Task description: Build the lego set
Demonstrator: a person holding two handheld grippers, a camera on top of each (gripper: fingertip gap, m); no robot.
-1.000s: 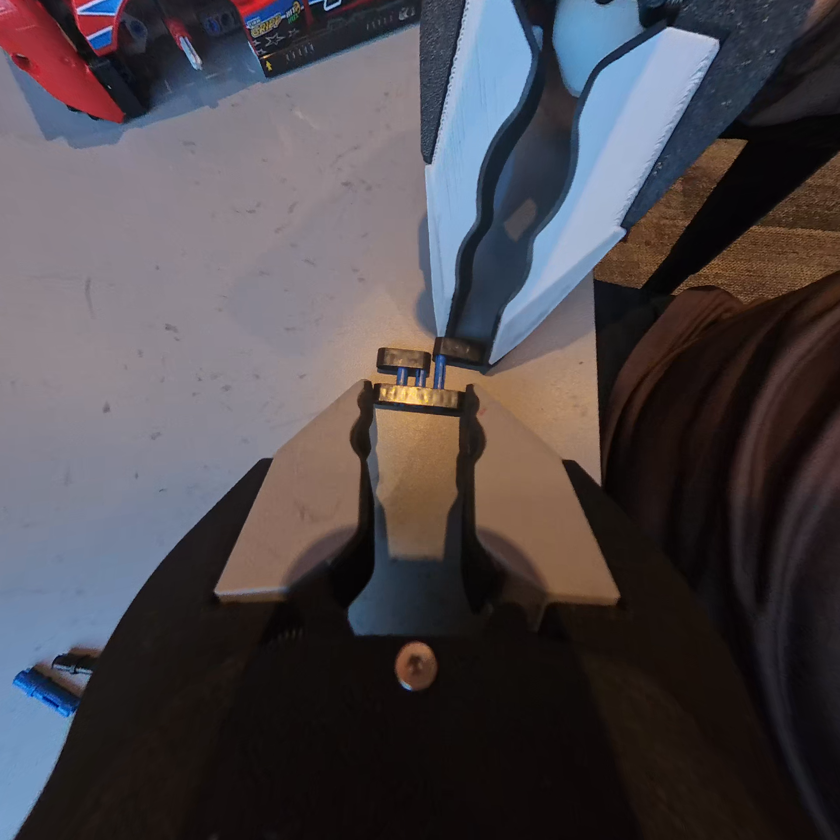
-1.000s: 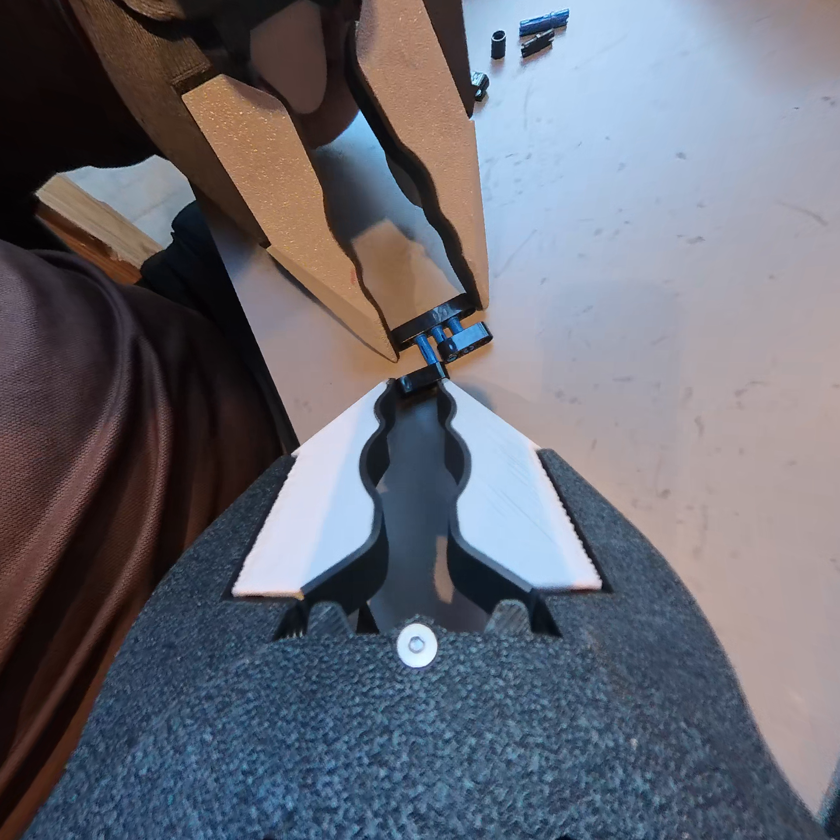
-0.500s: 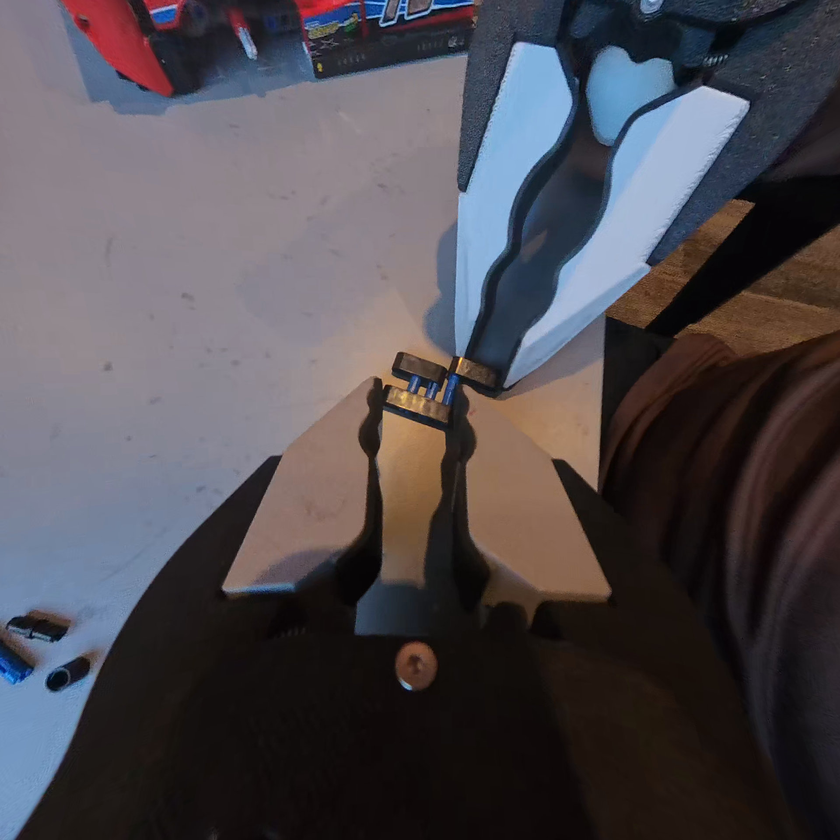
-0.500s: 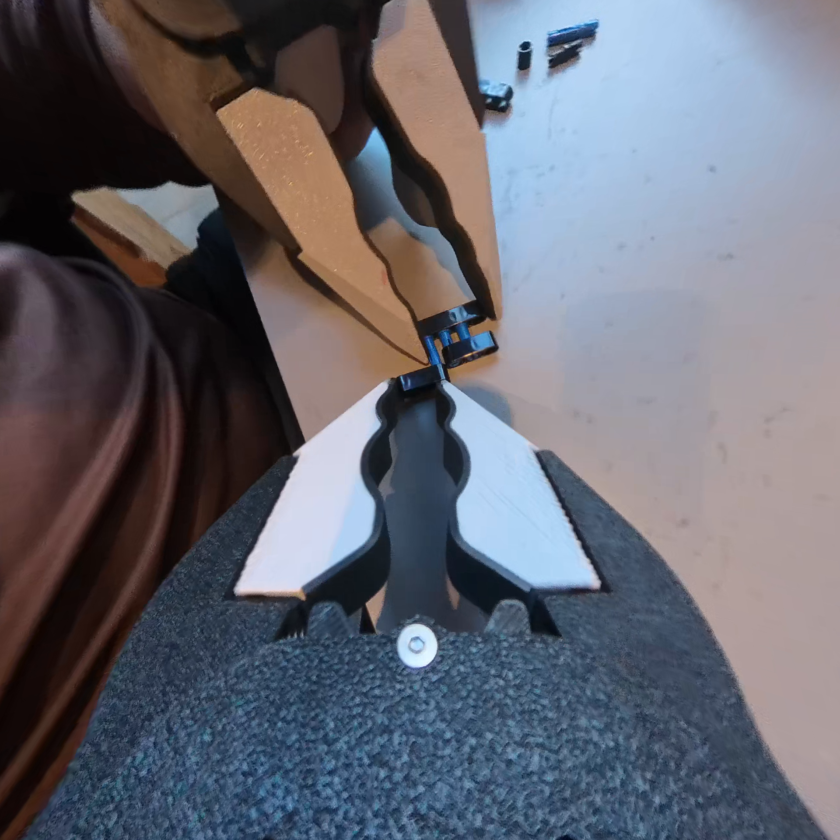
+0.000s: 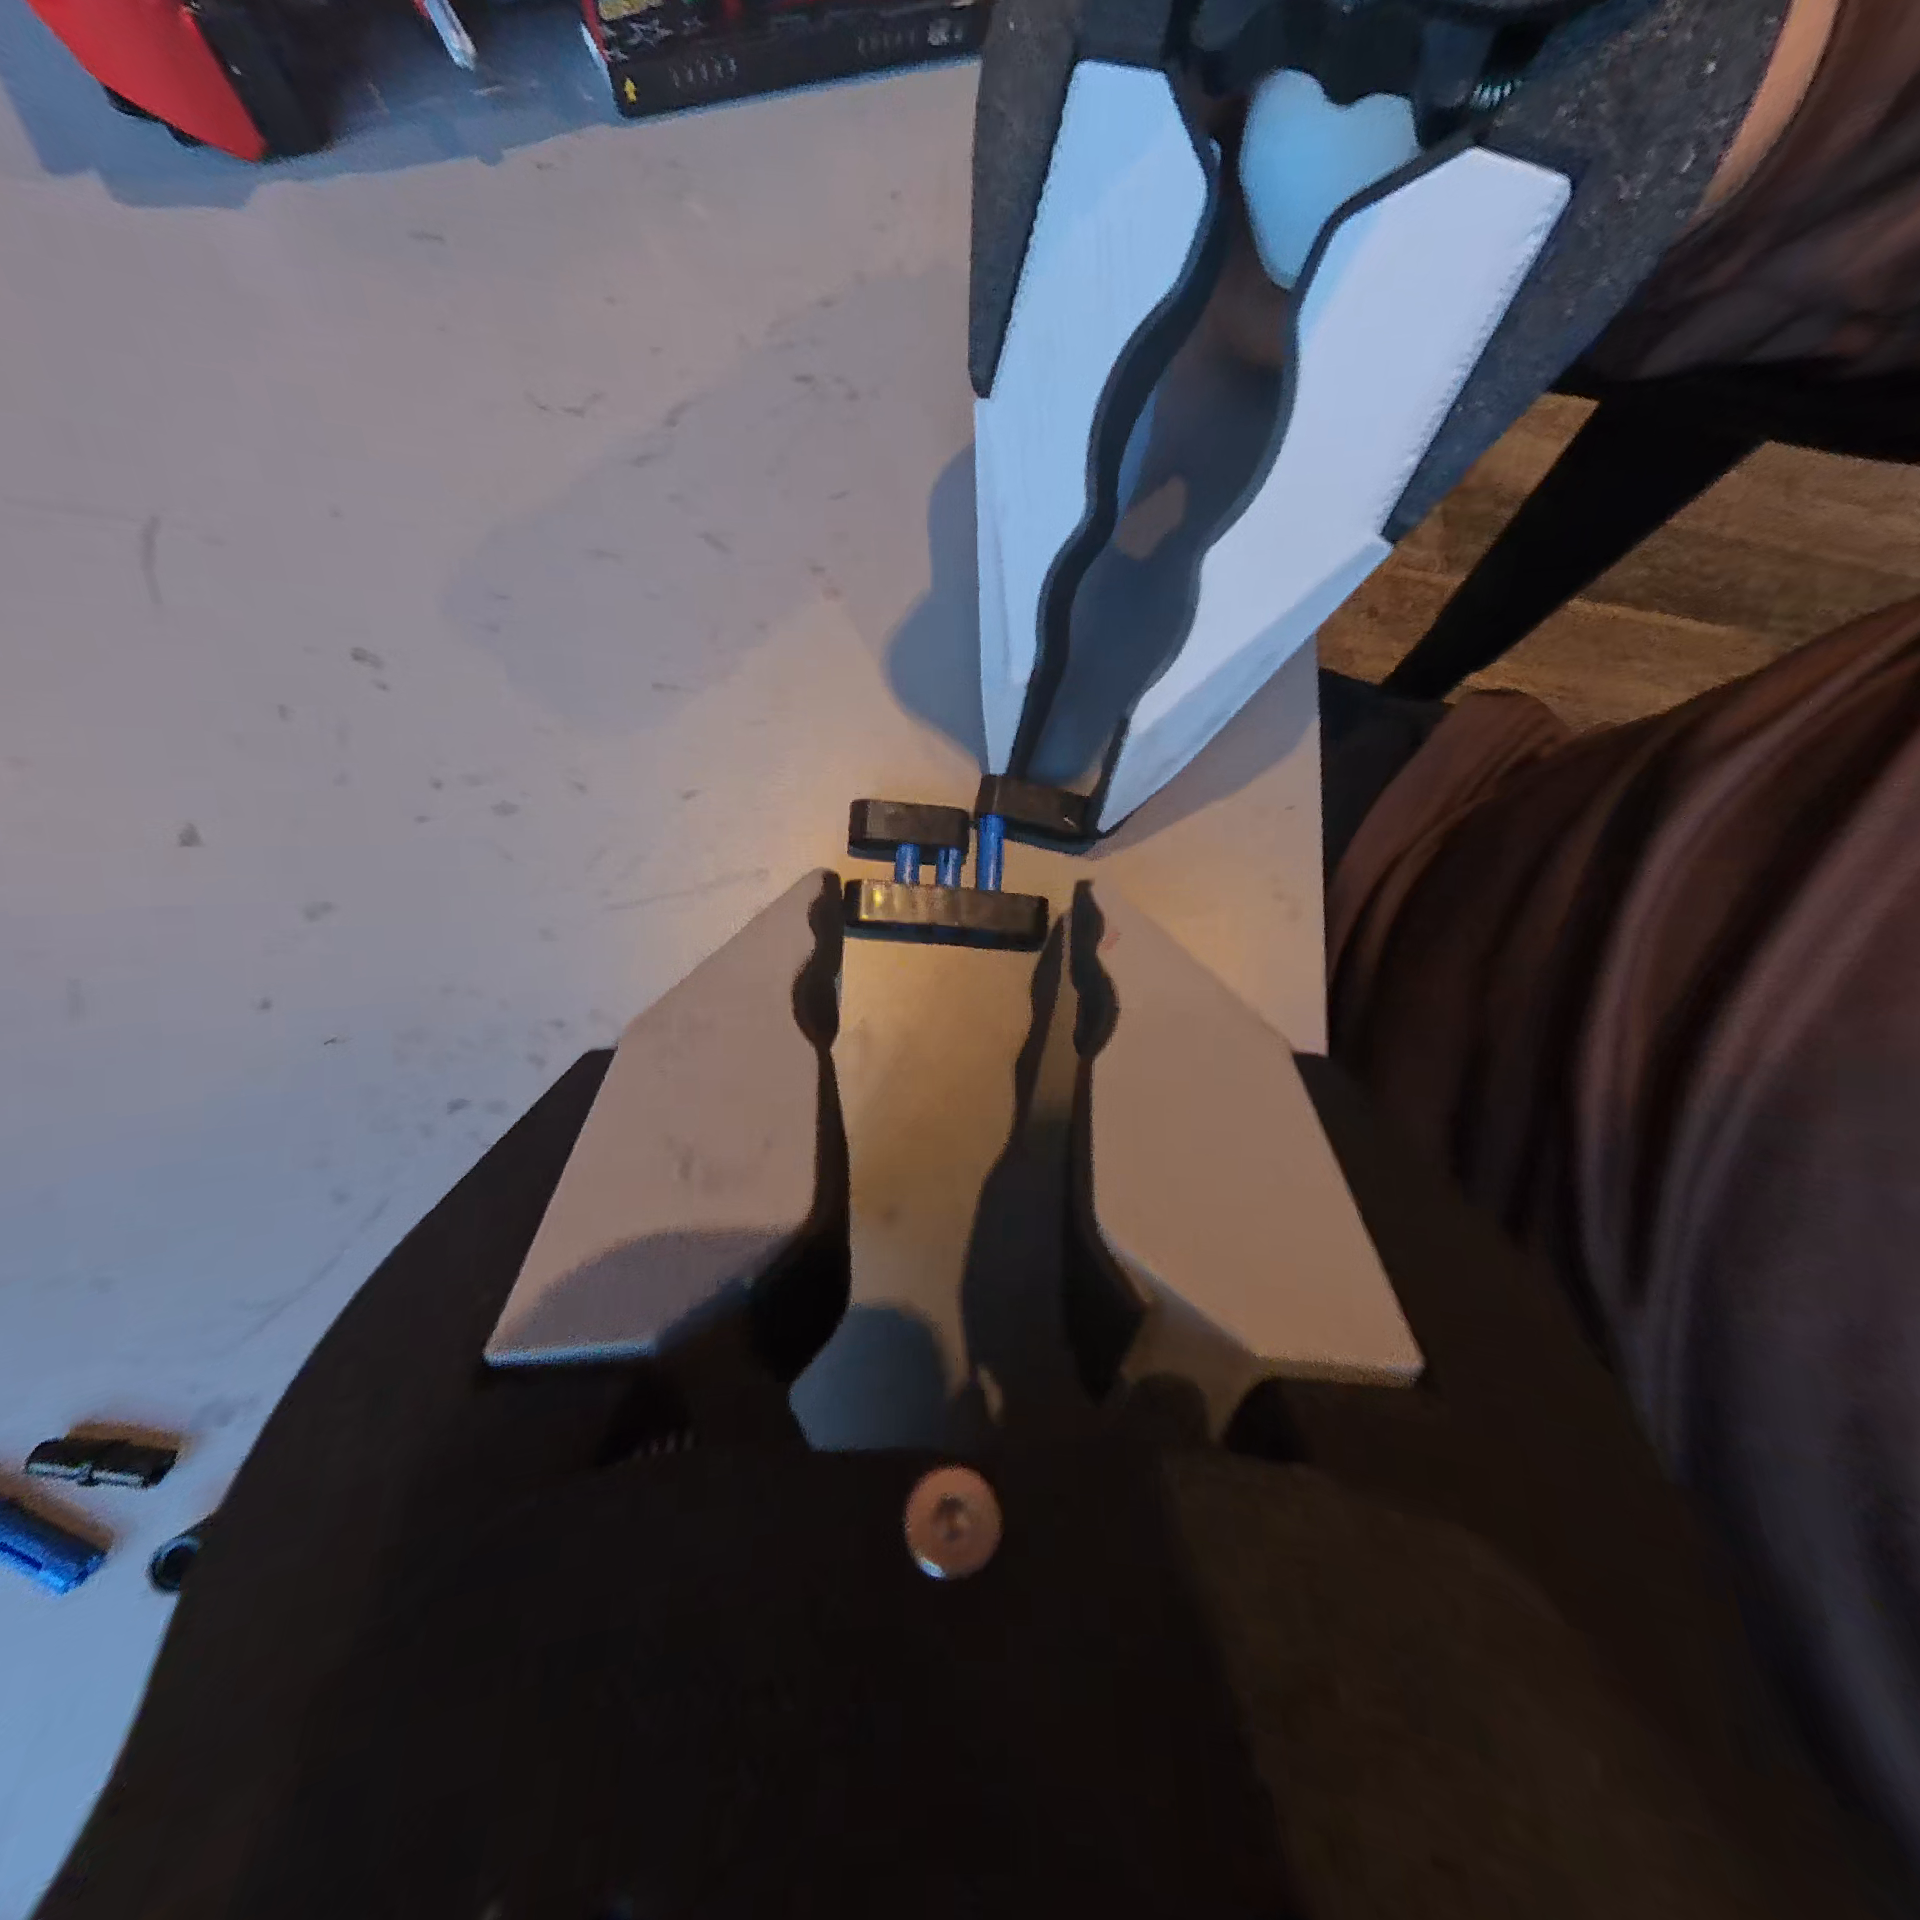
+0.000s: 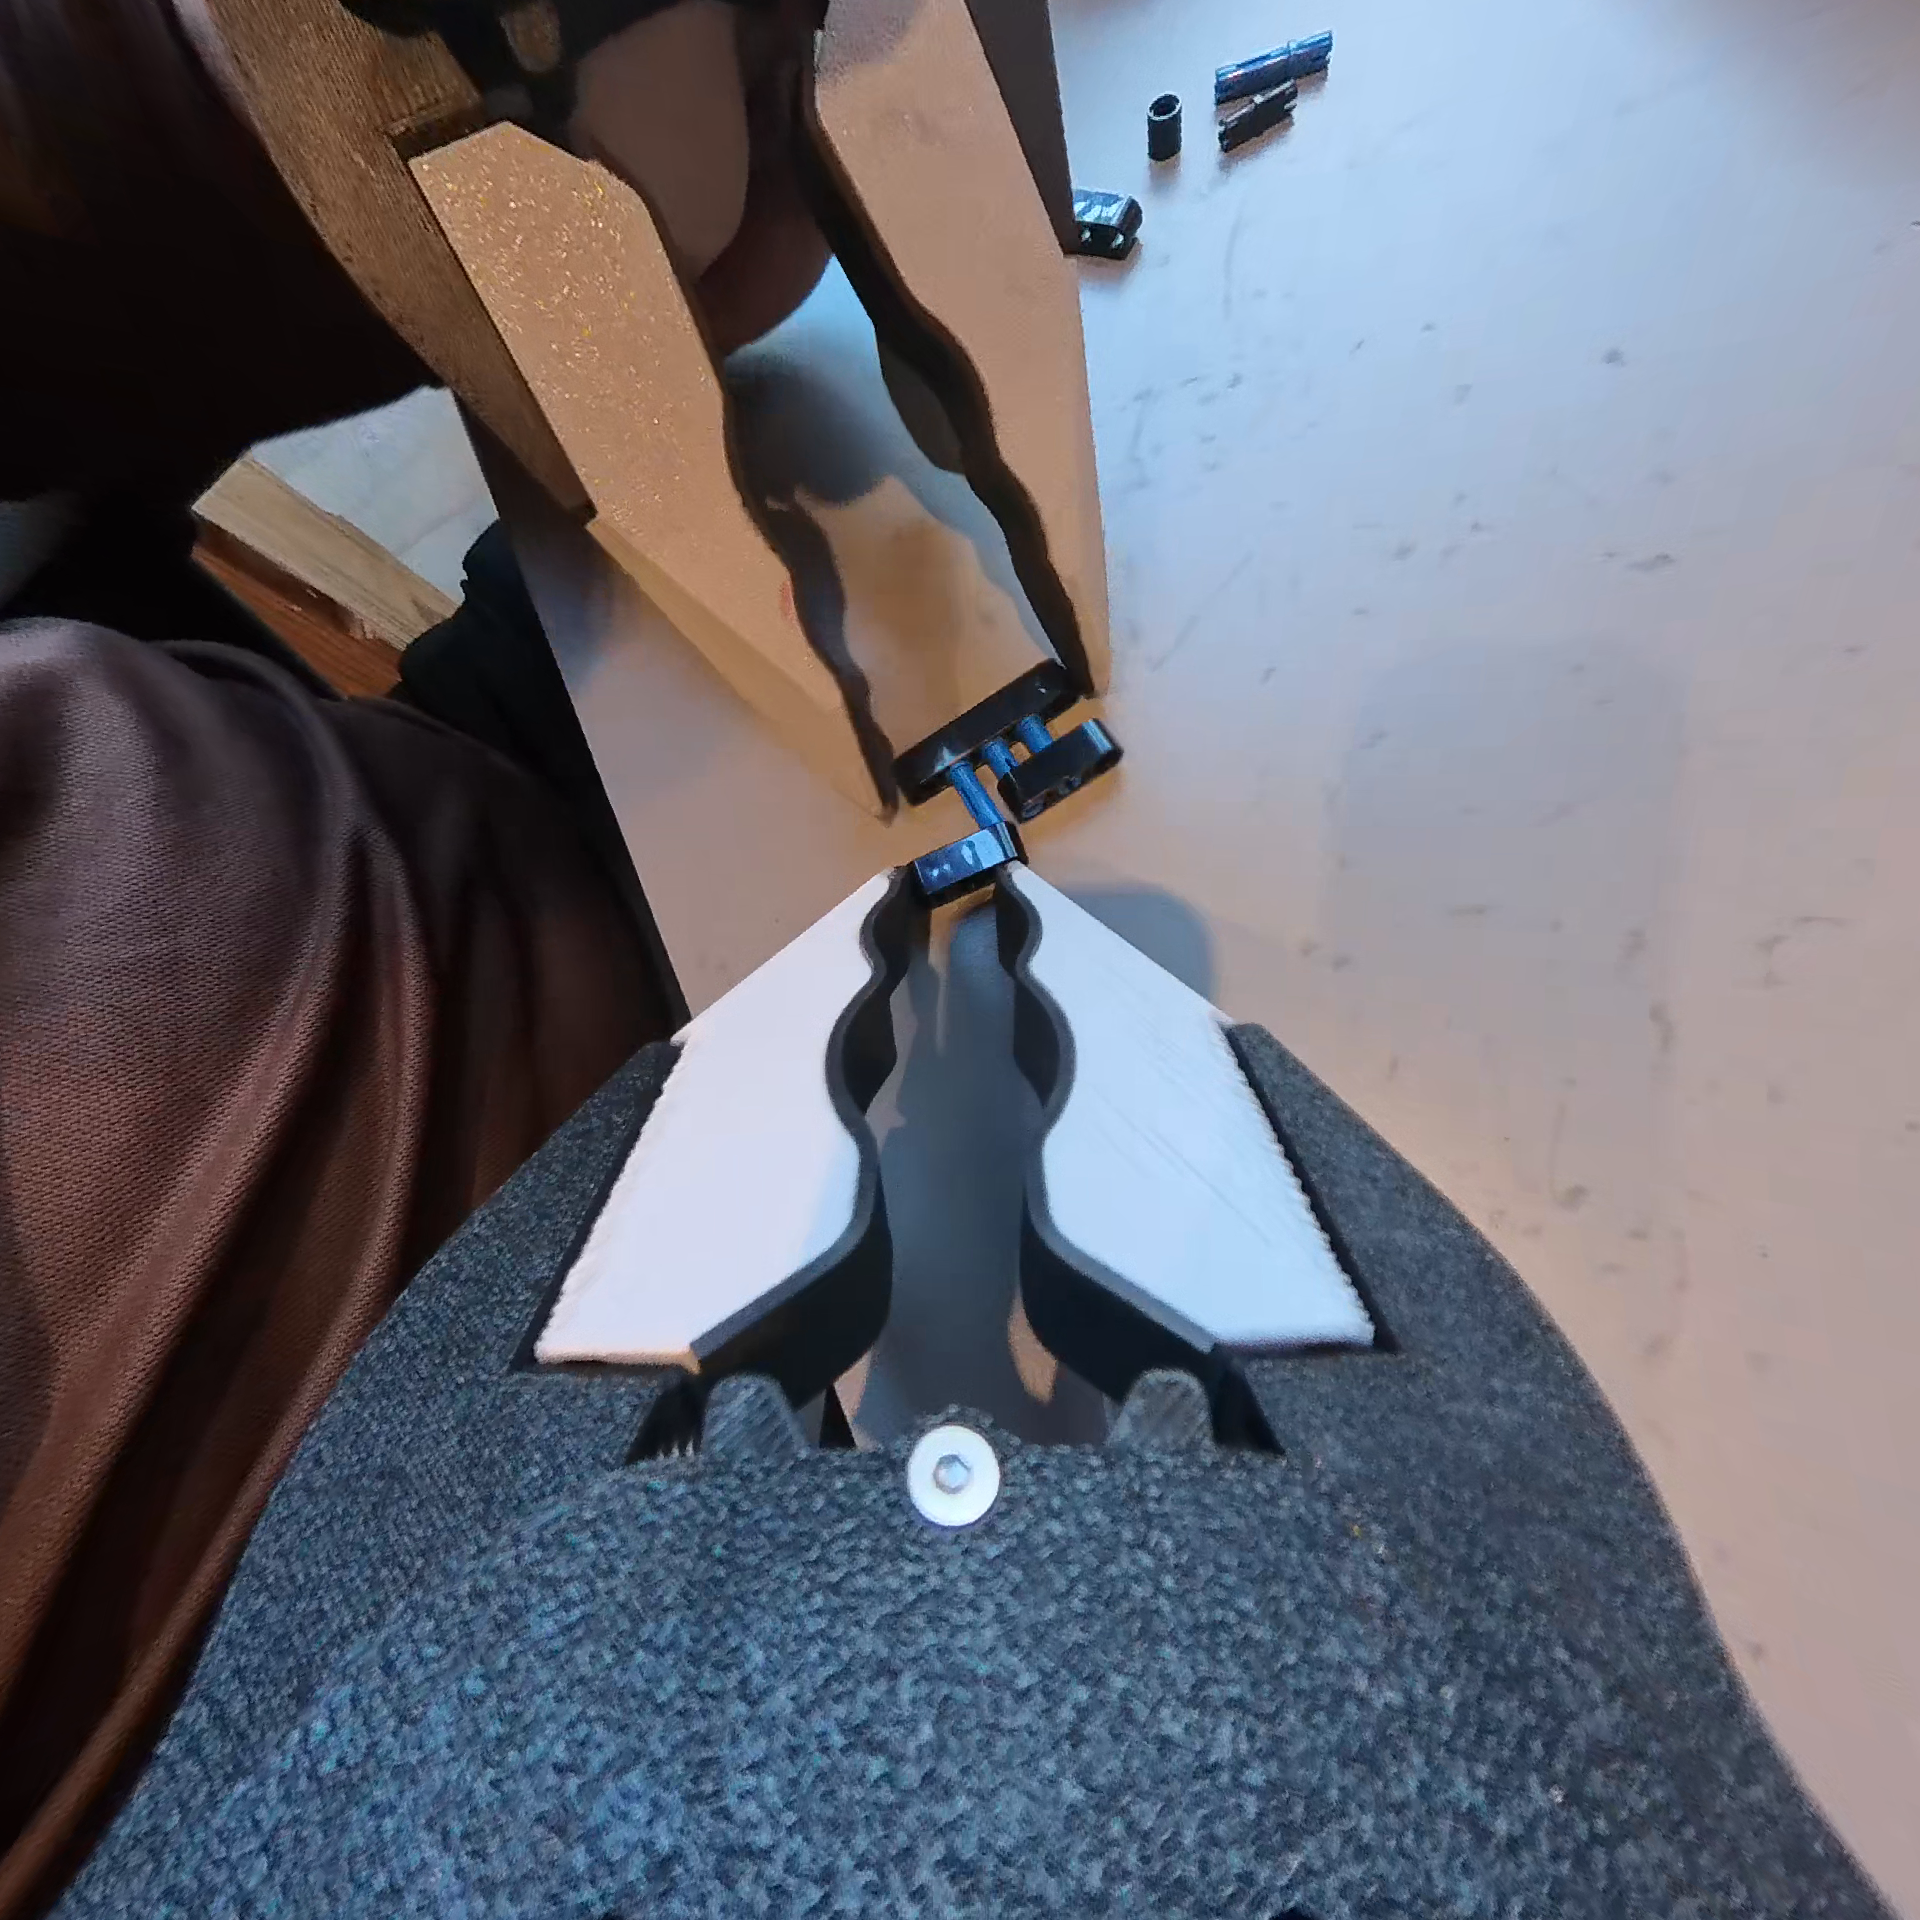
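Both grippers meet nose to nose just above the counter (image 5: 416,520), near its edge at the right of the left wrist frame. The left gripper (image 5: 943,914) is clamped on a long black beam (image 5: 943,910), held flat across its tips so the pins face forward. Three blue pins (image 5: 948,864) stand out of that beam, side by side. Two of them carry a short black beam (image 5: 902,827); the third, the rightmost, runs on its own to a small black connector (image 5: 1034,814), and the right gripper (image 5: 1044,816) is closed on that connector. So that's one piece gripped per side, my read being that the left one steadies the assembly while the right presses or seats its piece along the pin.

In the right wrist view the same pairing shows at centre frame: connector (image 6: 964,862) pinched at the white tips, single pin angling up to the long beam (image 6: 982,743) in the tan fingers (image 6: 665,499) of the other gripper.

Spare parts lie well apart in the upper right of that view: one black sleeve (image 6: 1166,125), one blue pin (image 6: 1273,64), one dark pin (image 6: 1257,112), one black link (image 6: 1103,220) beside the tan gripper. At the top left of the left wrist view sit a red model (image 5: 177,83) and one printed box (image 5: 790,52), both cut off by the frame
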